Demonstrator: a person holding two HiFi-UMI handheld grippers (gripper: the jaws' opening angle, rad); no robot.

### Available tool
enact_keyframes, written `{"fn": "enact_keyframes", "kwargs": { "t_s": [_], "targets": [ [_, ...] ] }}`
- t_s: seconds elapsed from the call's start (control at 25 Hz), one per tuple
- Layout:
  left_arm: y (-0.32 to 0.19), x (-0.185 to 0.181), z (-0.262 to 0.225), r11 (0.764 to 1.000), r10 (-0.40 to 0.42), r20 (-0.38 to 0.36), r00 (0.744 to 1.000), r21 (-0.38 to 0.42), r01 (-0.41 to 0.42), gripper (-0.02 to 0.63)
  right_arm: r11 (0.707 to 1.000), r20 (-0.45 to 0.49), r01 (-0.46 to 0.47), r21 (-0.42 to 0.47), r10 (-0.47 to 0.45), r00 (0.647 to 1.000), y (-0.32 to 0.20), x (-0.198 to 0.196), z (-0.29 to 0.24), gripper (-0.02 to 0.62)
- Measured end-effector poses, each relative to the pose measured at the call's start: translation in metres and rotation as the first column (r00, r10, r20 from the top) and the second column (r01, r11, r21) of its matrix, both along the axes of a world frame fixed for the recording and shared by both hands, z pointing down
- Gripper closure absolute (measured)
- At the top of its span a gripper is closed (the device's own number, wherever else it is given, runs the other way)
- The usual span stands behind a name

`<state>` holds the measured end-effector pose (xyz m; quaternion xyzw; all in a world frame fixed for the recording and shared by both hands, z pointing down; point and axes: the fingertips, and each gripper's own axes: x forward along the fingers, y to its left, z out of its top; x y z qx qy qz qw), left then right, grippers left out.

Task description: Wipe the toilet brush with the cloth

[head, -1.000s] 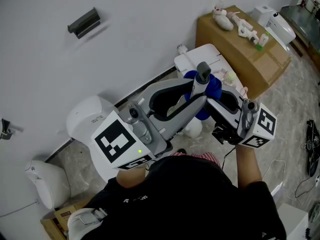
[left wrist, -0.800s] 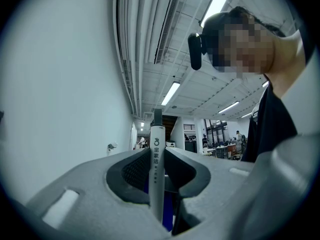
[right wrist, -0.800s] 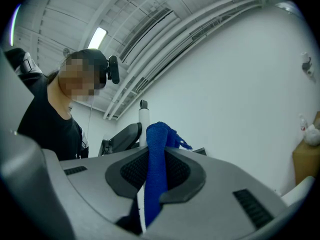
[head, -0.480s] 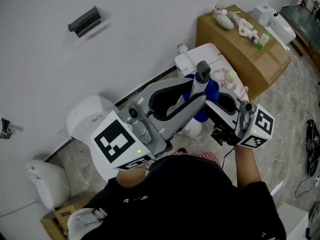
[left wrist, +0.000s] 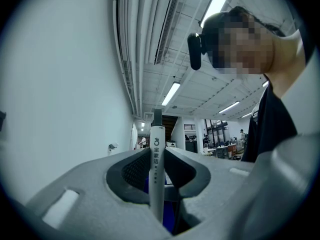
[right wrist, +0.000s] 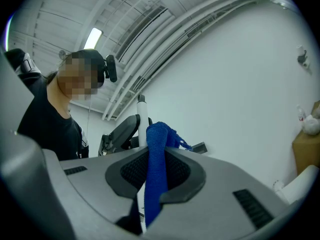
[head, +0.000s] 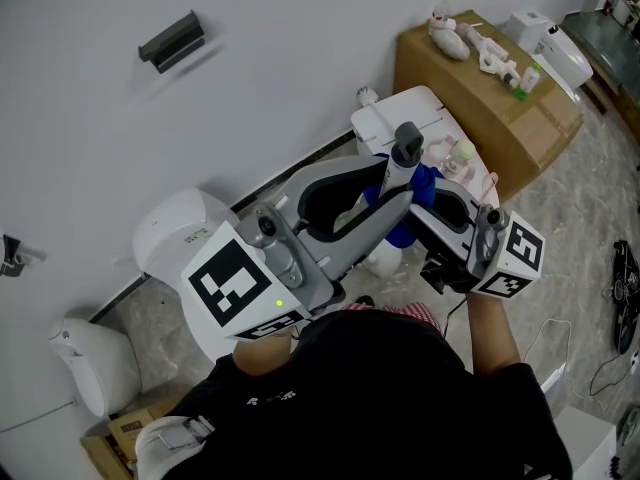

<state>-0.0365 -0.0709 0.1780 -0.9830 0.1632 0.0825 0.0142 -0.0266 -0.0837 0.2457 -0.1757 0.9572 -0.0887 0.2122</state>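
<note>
Right hand-held gripper (right wrist: 156, 170) edged back, cloth (right wrist: 158, 134) pinched in it beside toilet brush (head: 403, 164)

Nudged right gripper (head: 425, 204) slightly left toward frame centre; drew cloth (head: 428, 180) closer against toilet brush (head: 401, 171), less blue showing.

A cardboard box (head: 492, 93) stands far right, white toys (head: 452, 38) on top. A dark bracket (head: 170, 40) hangs on the wall (head: 300, 48) far left; a rounded white object (head: 95, 363) sits near left.
</note>
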Motion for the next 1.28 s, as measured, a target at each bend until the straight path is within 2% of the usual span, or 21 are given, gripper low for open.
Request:
{"fn": "enact_keyframes", "kwargs": {
  "t_s": [1.28],
  "targets": [
    [0.0,0.0,-0.001,1.0,-0.004,-0.006,1.0,0.007,0.004,0.515,0.996,0.005,0.019,-0.083,-0.019,1.0,-0.004,-0.002,0.028,0.532]
  ]
}}
